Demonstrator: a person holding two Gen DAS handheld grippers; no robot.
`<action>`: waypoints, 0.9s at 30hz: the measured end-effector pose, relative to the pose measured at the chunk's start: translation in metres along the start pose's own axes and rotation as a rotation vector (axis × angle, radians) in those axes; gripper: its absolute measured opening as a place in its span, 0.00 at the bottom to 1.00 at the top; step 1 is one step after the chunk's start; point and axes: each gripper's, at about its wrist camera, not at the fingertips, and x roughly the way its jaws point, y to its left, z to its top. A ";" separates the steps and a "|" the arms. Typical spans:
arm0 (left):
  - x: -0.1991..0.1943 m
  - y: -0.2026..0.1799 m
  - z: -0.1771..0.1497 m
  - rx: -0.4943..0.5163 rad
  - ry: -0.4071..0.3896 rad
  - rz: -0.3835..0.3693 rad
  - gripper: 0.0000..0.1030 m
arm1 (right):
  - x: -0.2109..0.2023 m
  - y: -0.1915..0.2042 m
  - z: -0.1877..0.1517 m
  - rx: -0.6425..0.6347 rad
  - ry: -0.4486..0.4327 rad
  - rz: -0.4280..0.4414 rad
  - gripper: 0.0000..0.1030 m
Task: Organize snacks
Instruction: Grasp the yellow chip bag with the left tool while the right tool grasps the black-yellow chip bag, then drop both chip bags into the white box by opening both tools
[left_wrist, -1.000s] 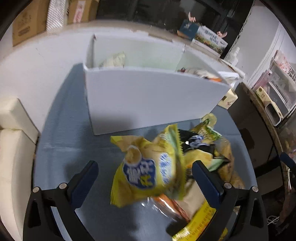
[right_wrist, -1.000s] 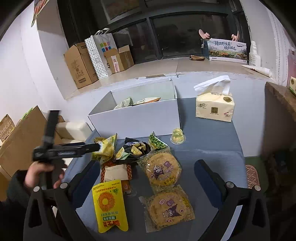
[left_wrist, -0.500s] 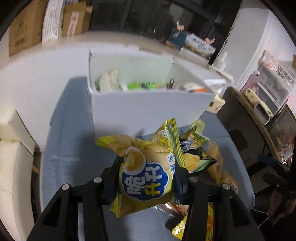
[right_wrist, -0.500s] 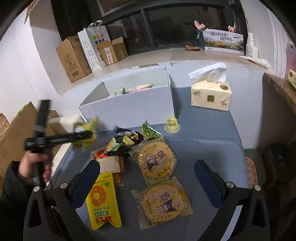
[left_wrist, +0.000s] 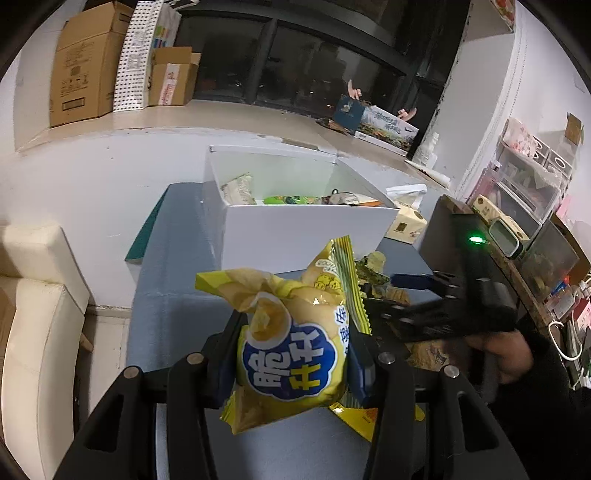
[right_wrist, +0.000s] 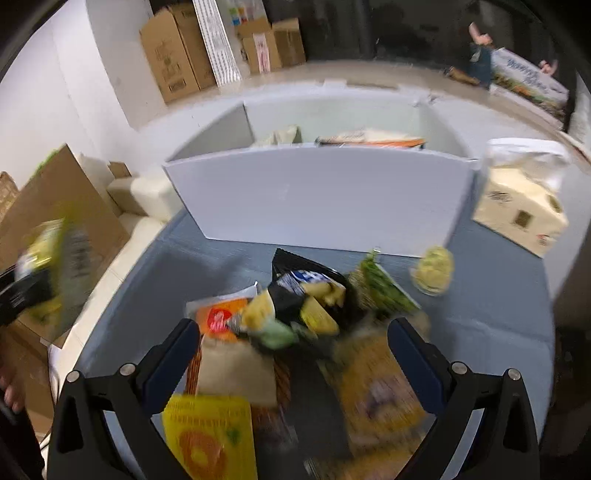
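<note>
The left gripper (left_wrist: 291, 354) was clamped on a yellow chip bag (left_wrist: 291, 347), its jaws having just closed in on it from wide apart, and the bag hung clear of the blue-grey table (left_wrist: 173, 295), puffed out between the pads with its crimped top tilted toward the white box (left_wrist: 306, 232). That box sat at the table's far edge, open at the top, with a pale packet (left_wrist: 238, 189) and a green packet (left_wrist: 291, 200) showing inside. A tissue box (left_wrist: 406, 225) stood just beside its right-hand wall.

Over on the right, the right gripper (right_wrist: 291, 354) had its jaws spread wide with nothing between the pads. It hung above the snack pile in the middle of the table: a black bag (right_wrist: 306, 288), a green packet (right_wrist: 384, 291), an orange-labelled packet (right_wrist: 221, 317), a yellow pouch (right_wrist: 210, 435) near the table's near edge, and a round cookie pack (right_wrist: 380, 387), heavily blurred. A small jelly cup (right_wrist: 432, 271) sat apart from the pile, toward the right edge, near the box's front corner. In the left camera a hand (left_wrist: 506, 354) in a dark sleeve gripped the right tool's handle.
</note>
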 end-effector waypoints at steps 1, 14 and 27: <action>-0.001 0.002 -0.001 -0.006 -0.003 0.001 0.51 | 0.013 0.001 0.004 -0.006 0.029 -0.005 1.00; 0.000 0.005 0.002 -0.012 -0.022 -0.016 0.51 | -0.014 -0.007 -0.007 -0.002 -0.067 0.065 0.47; 0.028 -0.032 0.140 0.103 -0.192 -0.034 0.51 | -0.118 -0.026 0.081 -0.028 -0.345 -0.002 0.47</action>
